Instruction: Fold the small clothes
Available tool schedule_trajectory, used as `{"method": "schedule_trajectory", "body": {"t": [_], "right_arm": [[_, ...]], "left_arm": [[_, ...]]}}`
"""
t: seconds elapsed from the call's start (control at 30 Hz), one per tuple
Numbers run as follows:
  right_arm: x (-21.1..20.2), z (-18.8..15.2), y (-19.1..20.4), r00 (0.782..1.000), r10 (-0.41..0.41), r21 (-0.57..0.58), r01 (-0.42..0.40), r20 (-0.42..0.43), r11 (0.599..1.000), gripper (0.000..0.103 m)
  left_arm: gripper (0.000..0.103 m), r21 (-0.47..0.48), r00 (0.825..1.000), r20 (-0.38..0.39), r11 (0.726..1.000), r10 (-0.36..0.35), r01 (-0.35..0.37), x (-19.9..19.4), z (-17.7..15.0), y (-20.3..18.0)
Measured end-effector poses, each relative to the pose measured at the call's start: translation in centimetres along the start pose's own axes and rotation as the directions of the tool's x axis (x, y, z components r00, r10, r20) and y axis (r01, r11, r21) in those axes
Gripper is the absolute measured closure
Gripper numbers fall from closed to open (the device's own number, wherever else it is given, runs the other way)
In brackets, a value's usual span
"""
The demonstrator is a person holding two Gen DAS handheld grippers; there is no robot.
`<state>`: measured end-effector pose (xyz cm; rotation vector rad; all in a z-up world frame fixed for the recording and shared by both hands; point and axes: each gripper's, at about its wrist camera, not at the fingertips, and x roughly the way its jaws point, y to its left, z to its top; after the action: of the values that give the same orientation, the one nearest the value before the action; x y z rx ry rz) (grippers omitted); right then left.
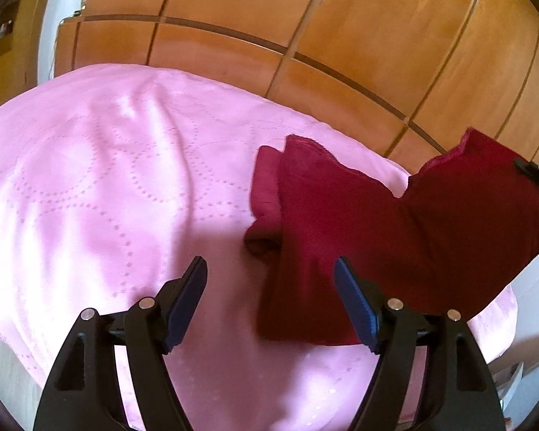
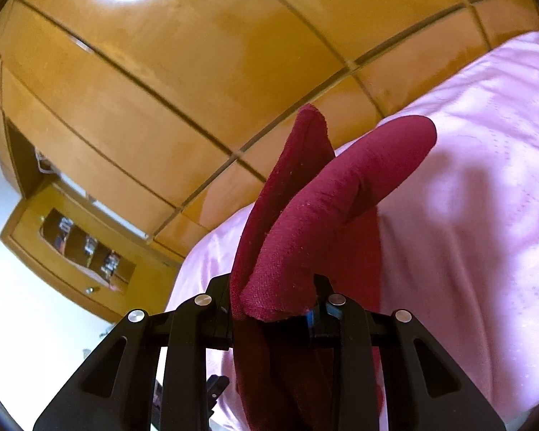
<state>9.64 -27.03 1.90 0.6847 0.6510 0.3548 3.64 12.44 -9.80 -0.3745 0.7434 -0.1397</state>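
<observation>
The right tongs clamp the dark red garment, lifted at right of frame above the pink bed cover. The left tongs stand wide, empty. Risk: the unsupported end sags and the fold bunches.

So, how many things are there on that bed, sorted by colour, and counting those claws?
Dark red: 1, the garment, one end lifted in the right claw.
Pink: 1, the bedspread.
Black: 2, the left claw, open, and the right claw.
Total: 4.
</observation>
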Motion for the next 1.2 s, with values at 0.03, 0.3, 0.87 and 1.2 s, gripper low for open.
{"method": "schedule_trajectory", "body": {"t": [0.03, 0.3, 0.87, 1.2], "right_arm": [[0.6, -0.1, 0.5, 1.000, 0.005, -0.007, -0.005, -0.010, 1.000, 0.077], [4.9, -2.0, 4.4, 0.996, 0.006, -0.098, -0.014, -0.085, 0.995, 0.077], [14.8, -10.0, 8.1, 0.957, -0.097, -0.245, 0.028, -0.274, 0.969, 0.077], [16.4, -12.7, 7.8, 0.929, 0.036, -0.191, -0.114, -0.368, 0.975, 0.053]], "left_arm": [[0.030, -0.012, 1.000, -0.002, 1.000, 0.000, 0.000, 0.0, -0.1, 0.4], [0.022, -0.064, 0.999, -0.031, 0.998, 0.015, -0.017, 0.0, -0.8, 1.9], [0.022, -0.125, 0.999, -0.046, 0.992, 0.025, -0.031, -0.4, -1.6, 4.1], [0.022, -0.130, 0.999, -0.031, 0.991, 0.009, -0.013, -1.1, -1.4, 3.8]]}}
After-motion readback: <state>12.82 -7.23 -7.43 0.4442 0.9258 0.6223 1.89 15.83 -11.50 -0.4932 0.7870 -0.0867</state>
